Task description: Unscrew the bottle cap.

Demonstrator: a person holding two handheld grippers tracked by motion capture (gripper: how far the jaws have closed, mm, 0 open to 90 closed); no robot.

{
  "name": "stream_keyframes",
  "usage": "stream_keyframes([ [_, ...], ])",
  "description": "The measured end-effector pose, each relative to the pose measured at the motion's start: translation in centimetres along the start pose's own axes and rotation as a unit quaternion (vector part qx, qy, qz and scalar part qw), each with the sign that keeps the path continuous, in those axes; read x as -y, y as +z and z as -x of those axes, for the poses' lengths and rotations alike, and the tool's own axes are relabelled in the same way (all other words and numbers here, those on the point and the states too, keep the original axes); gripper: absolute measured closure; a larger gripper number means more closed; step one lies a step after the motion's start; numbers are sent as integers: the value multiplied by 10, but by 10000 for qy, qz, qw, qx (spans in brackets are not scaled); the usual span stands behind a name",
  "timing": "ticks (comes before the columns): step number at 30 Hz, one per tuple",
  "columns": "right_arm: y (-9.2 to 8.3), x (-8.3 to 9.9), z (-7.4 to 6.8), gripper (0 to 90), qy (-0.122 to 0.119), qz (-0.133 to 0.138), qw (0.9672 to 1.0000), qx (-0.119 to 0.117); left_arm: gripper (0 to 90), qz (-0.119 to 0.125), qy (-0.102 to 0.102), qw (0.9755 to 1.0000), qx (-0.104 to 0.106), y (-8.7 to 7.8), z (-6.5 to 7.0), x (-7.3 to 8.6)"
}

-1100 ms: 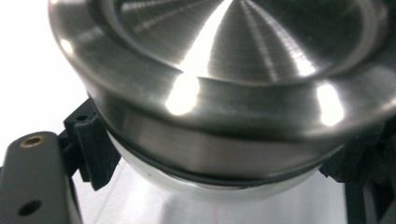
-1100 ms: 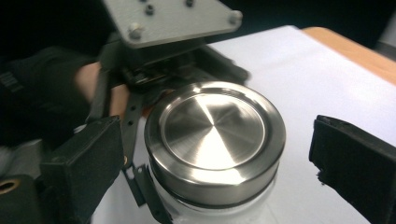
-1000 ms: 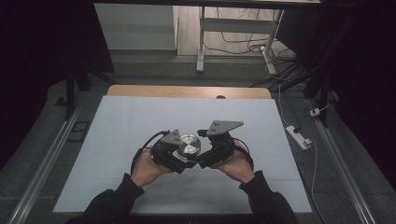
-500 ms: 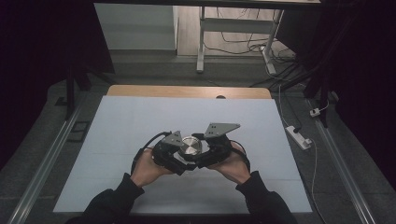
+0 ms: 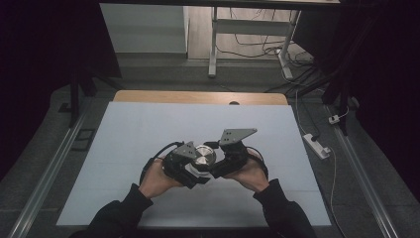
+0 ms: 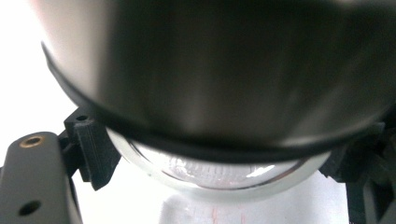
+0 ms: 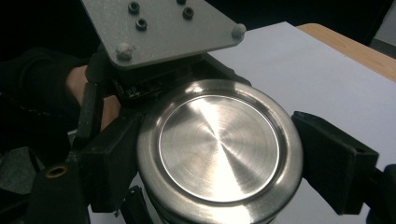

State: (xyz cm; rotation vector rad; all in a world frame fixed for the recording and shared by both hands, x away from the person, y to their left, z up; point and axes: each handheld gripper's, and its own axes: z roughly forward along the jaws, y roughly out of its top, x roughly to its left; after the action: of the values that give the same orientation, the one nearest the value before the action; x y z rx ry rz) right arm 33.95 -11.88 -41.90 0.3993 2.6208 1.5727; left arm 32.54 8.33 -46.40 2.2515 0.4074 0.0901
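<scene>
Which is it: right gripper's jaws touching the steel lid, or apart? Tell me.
Touching. In the right gripper view, the right gripper has just closed, and its black pads press the rim of the steel lid from both sides, no gap showing.

The table (image 5: 148,124) was a wooden one, its top covered almost wholly by a pale, bluish-white sheet (image 5: 277,148); bare wood showed as a strip along the far edge. A small dark spot (image 5: 234,103) sat on that strip near the middle of the far edge. The sheet reached the near, left and right edges.
</scene>
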Motion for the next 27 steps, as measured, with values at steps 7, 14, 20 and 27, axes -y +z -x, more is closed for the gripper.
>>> stream_keyframes([
  [7, 3, 1, -1, 183, 51, 0, 10000, 56, 155, 108, -88, 9999, -8, -2, -1, 0],
  [14, 2, 1, 0, 180, 237, 203, 9995, 41, 155, 124, -97, 9999, -14, -3, 0, 0],
  [20, 2, 2, -2, 196, 112, 249, 9996, 80, 155, 119, -97, 9999, -2, -3, -1, 0],
  [27, 3, 4, 0, 194, 225, 237, 9995, 23, 155, 130, -171, 9998, -17, -1, 0, 1],
])
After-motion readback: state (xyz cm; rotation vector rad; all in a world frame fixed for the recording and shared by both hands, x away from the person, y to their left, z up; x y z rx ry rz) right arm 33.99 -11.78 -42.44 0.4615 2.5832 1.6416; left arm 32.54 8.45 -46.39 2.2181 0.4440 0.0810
